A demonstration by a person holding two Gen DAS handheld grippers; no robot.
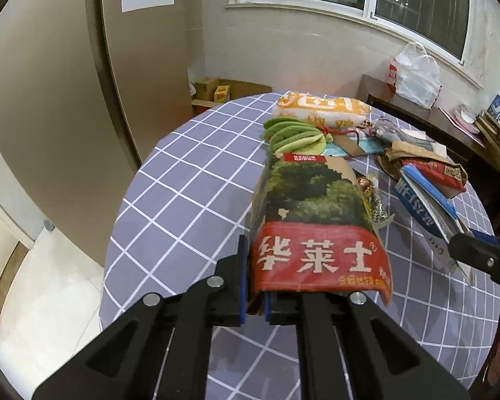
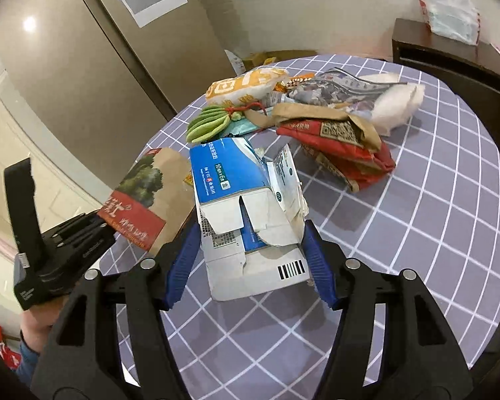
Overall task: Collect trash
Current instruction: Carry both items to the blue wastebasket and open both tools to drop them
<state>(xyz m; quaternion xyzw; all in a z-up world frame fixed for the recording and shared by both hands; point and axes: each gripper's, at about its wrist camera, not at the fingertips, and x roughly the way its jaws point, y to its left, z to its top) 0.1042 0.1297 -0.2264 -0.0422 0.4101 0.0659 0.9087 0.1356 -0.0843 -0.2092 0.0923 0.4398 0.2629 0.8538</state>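
Note:
My left gripper [image 1: 254, 296] is shut on the bottom edge of a red and green paper bag [image 1: 316, 226], which stands up off the round table [image 1: 183, 200]. From the right wrist view this bag [image 2: 143, 193] and the left gripper [image 2: 83, 233] are at the left. My right gripper [image 2: 251, 230] has its blue pads [image 2: 316, 260] pressed on both sides of a torn blue and white carton [image 2: 246, 200], held just above the cloth. In the left wrist view the carton [image 1: 423, 206] and the right gripper [image 1: 476, 253] are at the right edge.
More trash lies at the table's far side: a yellow and white snack bag [image 2: 246, 83], a green pleated thing [image 2: 206, 123], a crumpled red paper bag [image 2: 343, 146], a printed bag [image 2: 343, 90]. A white plastic bag [image 1: 416, 73] sits on a dark cabinet [image 2: 450, 53]. Cardboard boxes [image 1: 213, 91] stand on the floor.

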